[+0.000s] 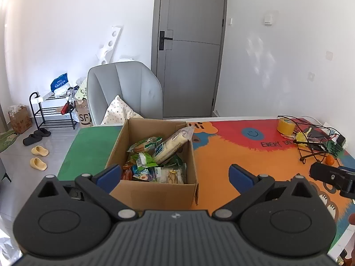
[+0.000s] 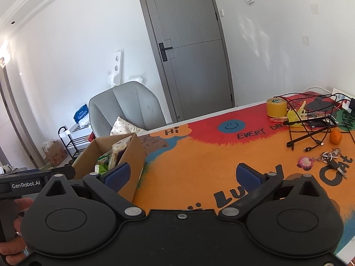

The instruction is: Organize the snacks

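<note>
Cardboard box of snacks sits on the counter, open top, packets piled loose inside; a long pale packet leans tilted against the box's far-right wall, sticking above the rim.

Left gripper: jaws wide apart, nothing between them. Box is straight ahead of the jaws; the left blue pad overlaps the box's near-left corner in view, contact can't be confirmed. Right pad is clear of the box, over bare orange mat.

Right gripper: jaws wide apart, empty, over the mat. Box is ahead and left of these jaws, just beyond the left pad.

Ahead-right of the right jaws, well apart from the box: yellow tape roll, tangled black cables, an orange, keys.

Beyond the counter: grey chair with a spotted cushion, grey door.
</note>
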`<state>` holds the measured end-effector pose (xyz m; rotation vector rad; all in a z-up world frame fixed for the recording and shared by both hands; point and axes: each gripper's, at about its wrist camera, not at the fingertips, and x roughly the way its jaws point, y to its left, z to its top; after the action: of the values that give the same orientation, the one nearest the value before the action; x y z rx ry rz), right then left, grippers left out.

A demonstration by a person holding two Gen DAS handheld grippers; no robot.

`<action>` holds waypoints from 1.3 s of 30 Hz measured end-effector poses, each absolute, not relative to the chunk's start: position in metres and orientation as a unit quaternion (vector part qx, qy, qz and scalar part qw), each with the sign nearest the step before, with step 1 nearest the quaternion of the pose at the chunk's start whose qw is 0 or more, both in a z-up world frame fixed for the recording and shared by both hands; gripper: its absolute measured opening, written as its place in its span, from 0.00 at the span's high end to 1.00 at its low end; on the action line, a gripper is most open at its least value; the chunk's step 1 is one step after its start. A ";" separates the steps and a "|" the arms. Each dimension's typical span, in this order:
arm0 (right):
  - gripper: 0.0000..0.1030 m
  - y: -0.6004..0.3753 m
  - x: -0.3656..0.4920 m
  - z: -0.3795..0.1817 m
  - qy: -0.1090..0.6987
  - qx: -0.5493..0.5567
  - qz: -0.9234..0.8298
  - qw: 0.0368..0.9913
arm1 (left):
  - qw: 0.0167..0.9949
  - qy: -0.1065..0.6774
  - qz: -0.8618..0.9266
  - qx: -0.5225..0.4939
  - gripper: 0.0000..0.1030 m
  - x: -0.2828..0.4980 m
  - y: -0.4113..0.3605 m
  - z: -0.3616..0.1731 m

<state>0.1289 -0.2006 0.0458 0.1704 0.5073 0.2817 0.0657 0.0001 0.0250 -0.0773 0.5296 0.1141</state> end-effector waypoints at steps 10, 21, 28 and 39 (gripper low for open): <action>0.00 -0.198 0.104 0.054 0.263 0.060 0.118 0.956 | 0.964 0.257 0.051 -0.033 0.00 0.035 0.012 0.039; 0.00 -0.210 0.081 0.070 0.250 0.062 0.112 0.960 | 0.965 0.254 0.055 -0.020 0.00 0.017 0.021 0.041; 0.00 -0.208 0.079 0.070 0.252 0.053 0.114 0.960 | 0.965 0.253 0.068 -0.015 0.00 0.015 0.023 0.042; 0.00 -0.210 0.078 0.070 0.256 0.057 0.114 0.958 | 0.964 0.258 0.055 -0.013 0.00 0.012 0.021 0.046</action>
<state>0.0776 -0.2103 0.0704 0.1156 0.5183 0.2313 0.0121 0.0213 0.0461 -0.0271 0.5223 0.1122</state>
